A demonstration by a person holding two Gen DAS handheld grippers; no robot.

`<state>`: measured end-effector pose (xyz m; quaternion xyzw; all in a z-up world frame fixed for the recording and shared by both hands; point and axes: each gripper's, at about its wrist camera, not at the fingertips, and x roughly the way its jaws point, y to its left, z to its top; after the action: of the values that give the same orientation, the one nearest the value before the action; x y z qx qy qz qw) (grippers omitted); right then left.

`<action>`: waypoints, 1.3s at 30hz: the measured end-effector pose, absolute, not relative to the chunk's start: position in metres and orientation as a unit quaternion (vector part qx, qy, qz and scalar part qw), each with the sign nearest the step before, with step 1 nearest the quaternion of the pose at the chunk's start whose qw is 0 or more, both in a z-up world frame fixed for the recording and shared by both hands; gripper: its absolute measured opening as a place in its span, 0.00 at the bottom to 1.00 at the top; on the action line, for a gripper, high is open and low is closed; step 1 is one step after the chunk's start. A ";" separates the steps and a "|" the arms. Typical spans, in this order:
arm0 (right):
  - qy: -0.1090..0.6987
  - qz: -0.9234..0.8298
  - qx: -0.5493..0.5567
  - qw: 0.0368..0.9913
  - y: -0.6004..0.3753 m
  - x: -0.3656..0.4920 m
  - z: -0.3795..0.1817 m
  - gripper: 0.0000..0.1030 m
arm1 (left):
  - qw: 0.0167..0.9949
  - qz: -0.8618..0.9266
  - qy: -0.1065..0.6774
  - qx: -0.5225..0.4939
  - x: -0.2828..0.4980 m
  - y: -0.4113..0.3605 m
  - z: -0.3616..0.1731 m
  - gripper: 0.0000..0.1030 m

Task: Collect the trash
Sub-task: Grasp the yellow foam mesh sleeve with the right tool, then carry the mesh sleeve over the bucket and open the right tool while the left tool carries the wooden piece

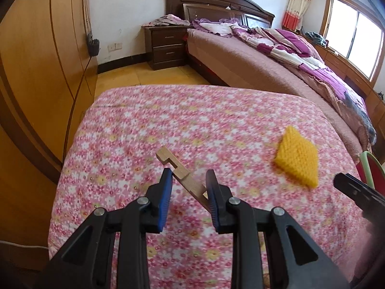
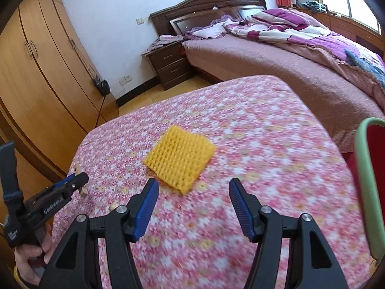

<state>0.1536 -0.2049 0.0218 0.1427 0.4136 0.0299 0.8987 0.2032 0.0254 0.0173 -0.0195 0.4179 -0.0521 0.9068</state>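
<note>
On the pink flowered tablecloth lie two pieces of trash: one notched strip of pale wood and one square of yellow foam netting. Left gripper, at the lower centre of the left wrist view, has its blue-padded jaws partly closed around the wooden strip, which runs slantwise between them; the right pad touches it, but I cannot tell whether the left pad does. Right gripper, at the lower centre of the right wrist view, stands with jaws wide apart, holding nothing, just short of the yellow netting. One hand grips the left tool's handle at lower left.
</note>
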 end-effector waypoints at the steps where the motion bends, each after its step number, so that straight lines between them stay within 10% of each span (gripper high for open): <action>1: 0.417 0.030 0.141 0.897 -0.202 0.158 0.018 0.62 | 0.906 -0.051 0.419 -0.022 0.204 0.027 0.015 0.28; 16: 0.430 0.046 0.112 0.895 -0.181 0.179 -0.008 0.12 | 0.907 -0.068 0.414 -0.025 0.201 0.021 0.005 0.28; 39: 0.349 0.057 0.142 0.924 -0.210 0.090 0.053 0.11 | 0.912 -0.130 0.385 -0.050 0.147 -0.012 0.042 0.28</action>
<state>0.0901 -0.2099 0.0535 0.1415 0.3494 0.0575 0.9244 0.1469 -0.0115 0.0422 -0.0498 0.3854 -0.1304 0.9121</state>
